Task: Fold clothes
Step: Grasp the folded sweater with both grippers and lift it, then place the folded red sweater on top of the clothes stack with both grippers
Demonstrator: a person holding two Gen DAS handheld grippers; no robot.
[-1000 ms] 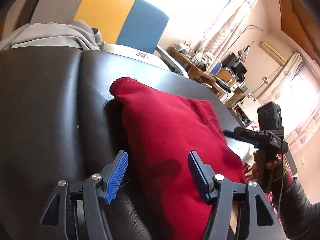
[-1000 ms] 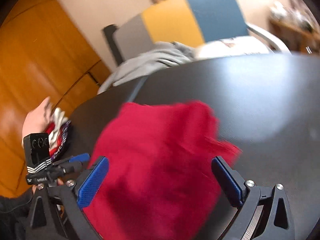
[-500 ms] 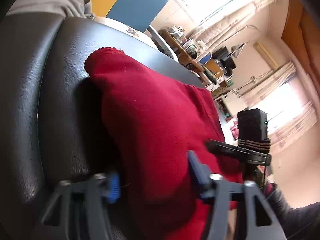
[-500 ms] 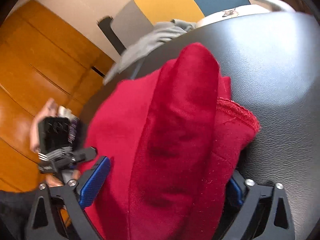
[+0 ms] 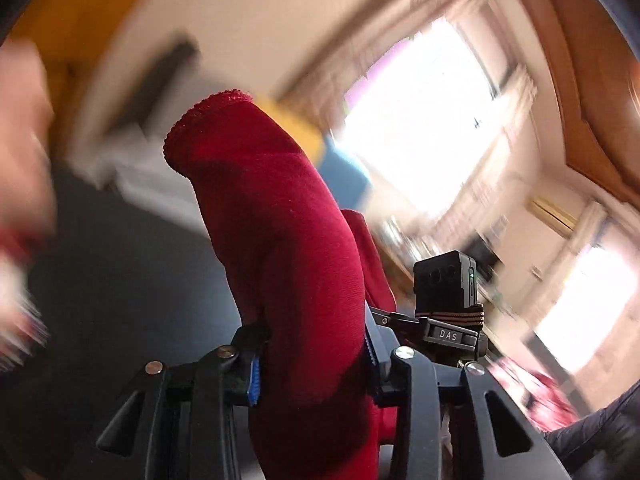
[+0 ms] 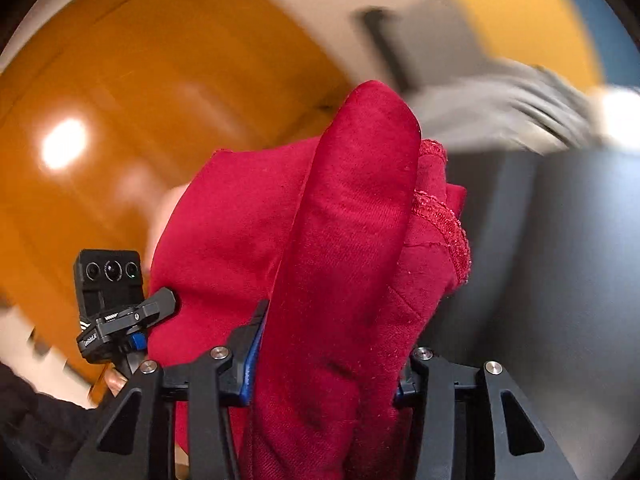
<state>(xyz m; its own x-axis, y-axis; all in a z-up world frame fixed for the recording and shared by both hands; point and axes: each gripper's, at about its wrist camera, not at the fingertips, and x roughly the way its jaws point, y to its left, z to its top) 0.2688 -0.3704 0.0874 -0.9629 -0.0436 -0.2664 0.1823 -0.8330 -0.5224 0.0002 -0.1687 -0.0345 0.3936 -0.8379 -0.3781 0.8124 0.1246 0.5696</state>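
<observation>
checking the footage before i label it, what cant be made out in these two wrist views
- Left wrist view: everything behind the red garment is motion-blurred; the pale smear at the left edge cannot be identified.
- Left gripper: the cloth covers the inner pads.
- Right wrist view: the garment's lower part is cut off by the bottom edge; the grey cloth is blurred.
- Right gripper: cloth hides the right fingertip.

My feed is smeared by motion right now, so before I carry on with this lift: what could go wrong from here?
1. The left gripper and right gripper each pinch a thick bunched roll of the red garment, not a flat edge, so the fold could come out lumpy or uneven.
2. The hemmed edge hangs loose beside the right grip and could tuck under.
3. Both views are blurred; a fast swing could let layers slip.
</observation>
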